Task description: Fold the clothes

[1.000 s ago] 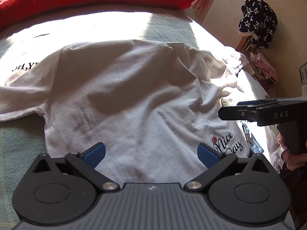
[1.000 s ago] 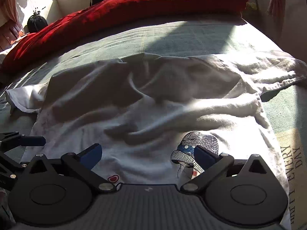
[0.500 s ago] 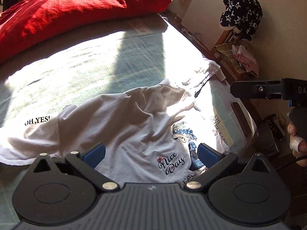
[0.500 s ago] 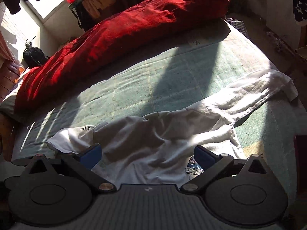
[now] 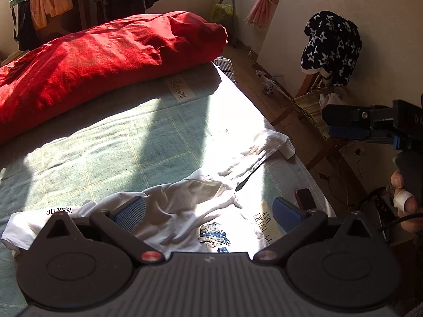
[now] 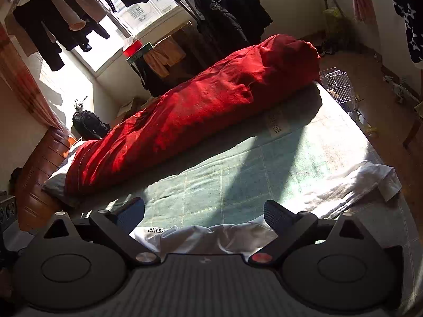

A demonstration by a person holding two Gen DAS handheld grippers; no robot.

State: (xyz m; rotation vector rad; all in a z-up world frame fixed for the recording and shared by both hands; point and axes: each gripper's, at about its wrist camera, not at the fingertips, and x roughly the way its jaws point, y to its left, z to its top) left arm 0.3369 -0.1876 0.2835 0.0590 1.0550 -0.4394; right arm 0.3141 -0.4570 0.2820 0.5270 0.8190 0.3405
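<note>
The white T-shirt [image 5: 185, 211] lies crumpled on the green bed cover [image 5: 119, 142], just ahead of the left gripper [image 5: 208, 212], whose jaws are spread and hold nothing. On its sleeve, near the left finger, I read "OH YES!". The right gripper [image 6: 205, 212] is also spread, above the shirt. Behind lies a red duvet [image 6: 201, 116]

Left gripper [image 5: 208, 210] and right gripper [image 6: 203, 212] both gape wide, empty.
</note>
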